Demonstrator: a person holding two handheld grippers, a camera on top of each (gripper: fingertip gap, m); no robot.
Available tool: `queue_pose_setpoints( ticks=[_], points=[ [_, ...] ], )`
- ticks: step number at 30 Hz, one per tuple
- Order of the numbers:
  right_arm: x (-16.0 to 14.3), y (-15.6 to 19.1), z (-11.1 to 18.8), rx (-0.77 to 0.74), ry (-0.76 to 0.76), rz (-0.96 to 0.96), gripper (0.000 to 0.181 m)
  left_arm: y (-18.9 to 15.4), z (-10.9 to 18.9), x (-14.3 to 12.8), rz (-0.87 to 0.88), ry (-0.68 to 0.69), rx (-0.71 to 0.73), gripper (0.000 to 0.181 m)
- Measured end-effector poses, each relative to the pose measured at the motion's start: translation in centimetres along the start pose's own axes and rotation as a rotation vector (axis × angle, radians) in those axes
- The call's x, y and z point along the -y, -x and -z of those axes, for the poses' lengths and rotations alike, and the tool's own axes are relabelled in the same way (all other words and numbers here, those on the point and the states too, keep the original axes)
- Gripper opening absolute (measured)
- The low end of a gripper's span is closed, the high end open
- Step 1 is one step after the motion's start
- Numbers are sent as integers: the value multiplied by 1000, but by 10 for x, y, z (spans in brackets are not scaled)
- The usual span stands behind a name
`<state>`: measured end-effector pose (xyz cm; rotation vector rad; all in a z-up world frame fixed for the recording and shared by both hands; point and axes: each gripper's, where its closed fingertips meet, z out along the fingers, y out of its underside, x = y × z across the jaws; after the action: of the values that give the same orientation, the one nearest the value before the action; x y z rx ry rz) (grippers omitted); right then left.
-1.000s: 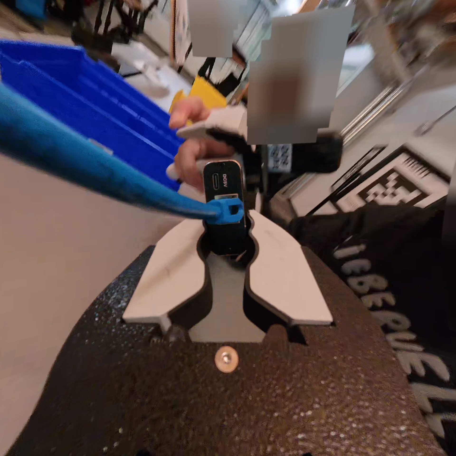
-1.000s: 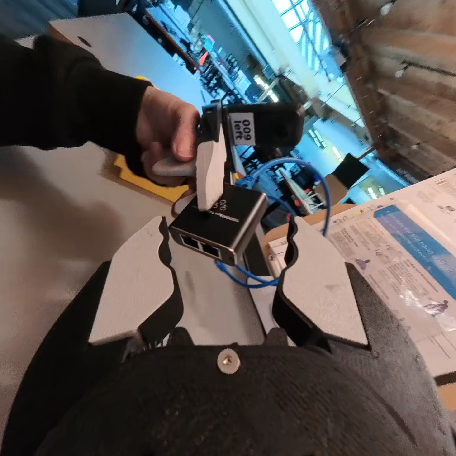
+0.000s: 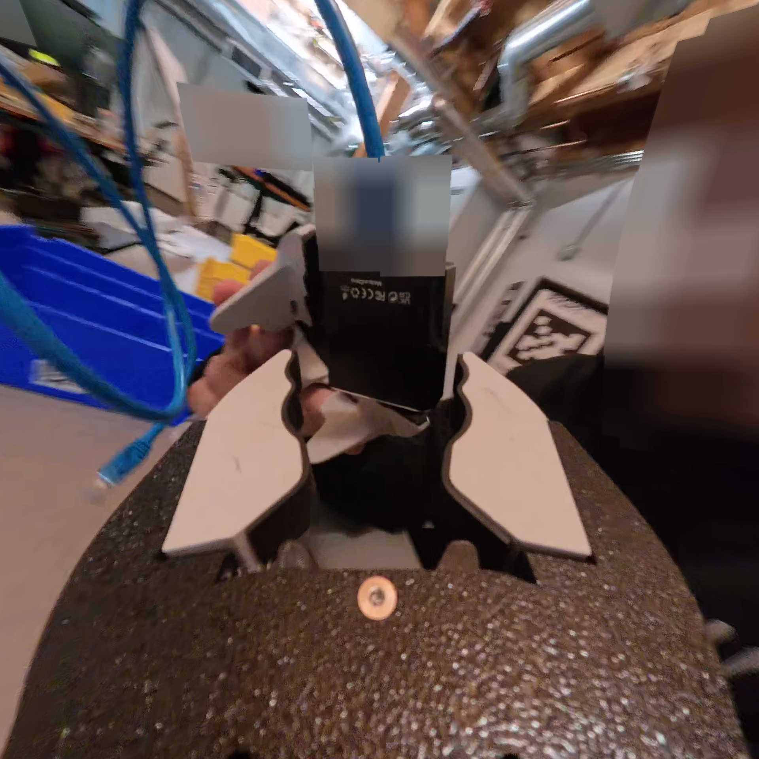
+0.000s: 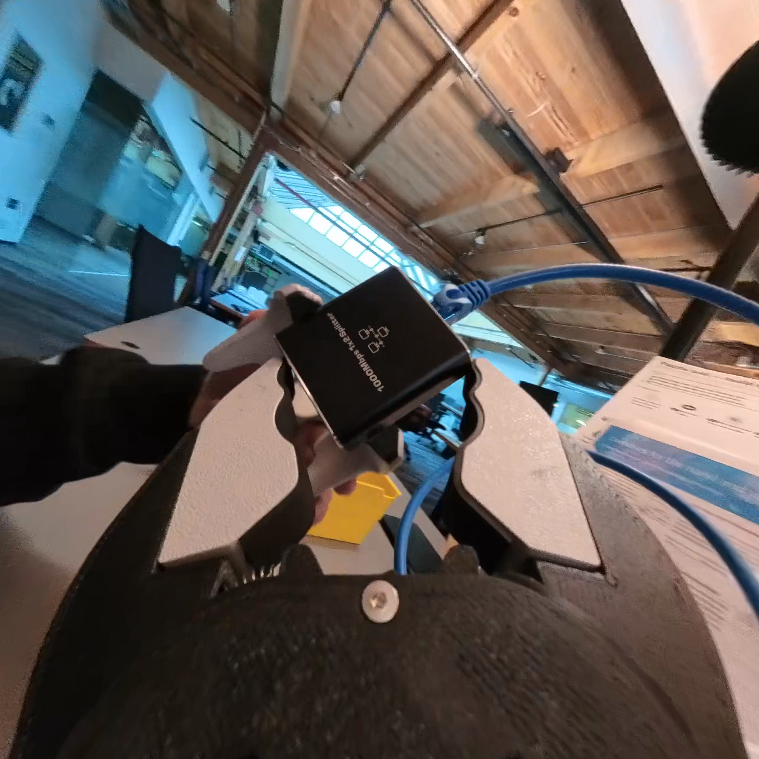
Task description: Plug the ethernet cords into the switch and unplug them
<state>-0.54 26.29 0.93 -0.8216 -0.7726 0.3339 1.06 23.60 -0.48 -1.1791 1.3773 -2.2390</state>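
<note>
The right gripper (image 4: 378, 369) holds the black switch (image 4: 369, 353) in the air, its 2 fingertips touching opposite corners. The left gripper (image 3: 376, 365) stands wide around the switch's near end, slivers of gap showing. 1 blue ethernet cord (image 4: 575, 275) is plugged into the far end. A loose plug (image 3: 123, 456) dangles.

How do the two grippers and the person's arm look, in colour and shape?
The left gripper and the right gripper look alike: two flat pale grey fingers with wavy, dark inner edges, on a speckled black body with one round screw. The arm wears a black sleeve.
</note>
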Motion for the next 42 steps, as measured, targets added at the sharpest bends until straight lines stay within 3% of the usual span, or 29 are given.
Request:
queue_pose_setpoints(
  ticks=[5, 8, 11, 14, 16, 20, 23, 26, 30, 33, 37, 39, 42],
  points=[
    [0, 20, -3, 114, -24, -32, 79, -20, -11, -11, 79, -1, -286, 65],
    [-2, 19, -1, 131, -9, -45, 80, -22, -14, -9, 22, -39, -318, 63],
    [-18, 13, 5, 128, 138, -4, 81, -7, -14, -12, -56, -16, -206, 63],
    [-34, 16, 21, 219, 288, -119, 92, 19, -10, -9, -205, 14, 55, 63],
    [-38, 12, 28, 236, 343, -255, 97, 39, 2, -9, -308, 104, 289, 63],
    [-31, -5, 27, 157, 288, -400, 93, 63, 30, -20, -564, 388, 631, 63],
    [-37, 11, 23, 228, 313, -428, 86, 62, 28, -33, -603, 517, 649, 63],
    [-42, 21, 22, 273, 317, -346, 62, 62, 25, -47, -581, 591, 613, 63],
    [-46, 24, 23, 292, 353, -311, 62, 65, 31, -53, -601, 664, 641, 63],
    [-33, 15, 23, 260, 250, -304, 62, 61, 25, -43, -685, 600, 630, 63],
    [-10, -2, 23, 178, 109, -303, 62, 46, 16, -18, -663, 381, 586, 67],
    [5, -20, 26, 83, 9, -298, 61, 37, 15, -5, -557, 237, 523, 79],
    [18, -34, 34, 10, -101, -275, 61, 14, 16, 17, -245, -33, 261, 74]
  ],
)
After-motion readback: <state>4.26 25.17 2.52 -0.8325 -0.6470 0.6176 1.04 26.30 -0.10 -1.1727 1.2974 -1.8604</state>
